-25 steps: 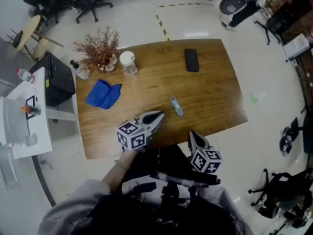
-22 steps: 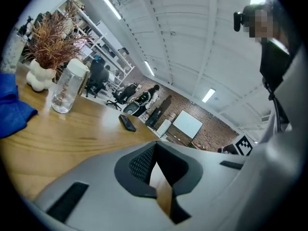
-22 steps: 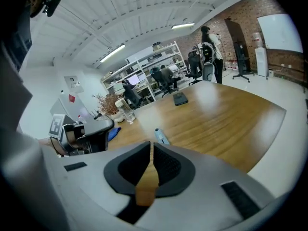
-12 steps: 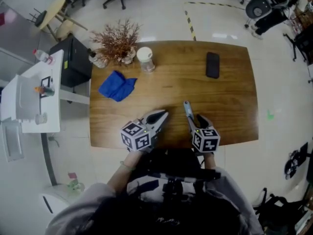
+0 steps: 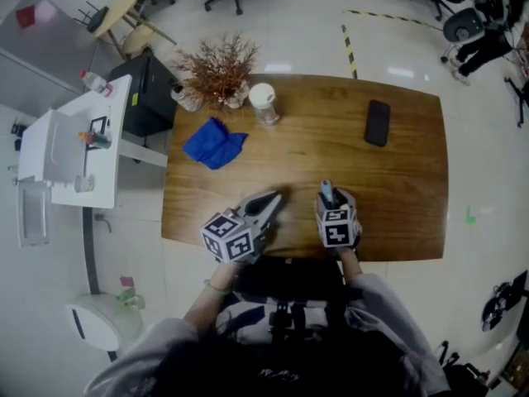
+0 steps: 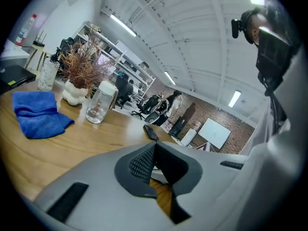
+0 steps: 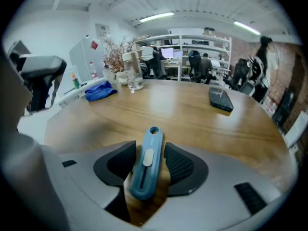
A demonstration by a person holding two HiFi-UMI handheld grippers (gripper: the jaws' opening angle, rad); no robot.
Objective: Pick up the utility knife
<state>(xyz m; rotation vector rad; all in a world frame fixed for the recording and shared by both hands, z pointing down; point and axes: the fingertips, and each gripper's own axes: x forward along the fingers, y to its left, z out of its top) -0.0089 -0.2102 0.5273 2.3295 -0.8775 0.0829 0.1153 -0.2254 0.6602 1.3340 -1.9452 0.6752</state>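
Blue plastic utility knife (image 7: 147, 167) lies flat on wooden table (image 5: 405, 197), btwn jaws of right gripper (image 7: 150, 147), which have just been opening: wide, not pinching. Looks light, stiff, bit slick; I'd grab mid-body, across narrow sides. Left gripper (image 6: 153, 150) clenched, empty.

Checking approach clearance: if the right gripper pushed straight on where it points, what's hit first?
The utility knife, lying between the right gripper's fingers, which have just been opening and don't clamp it. Then likely the table just beneath; depth is unclear.
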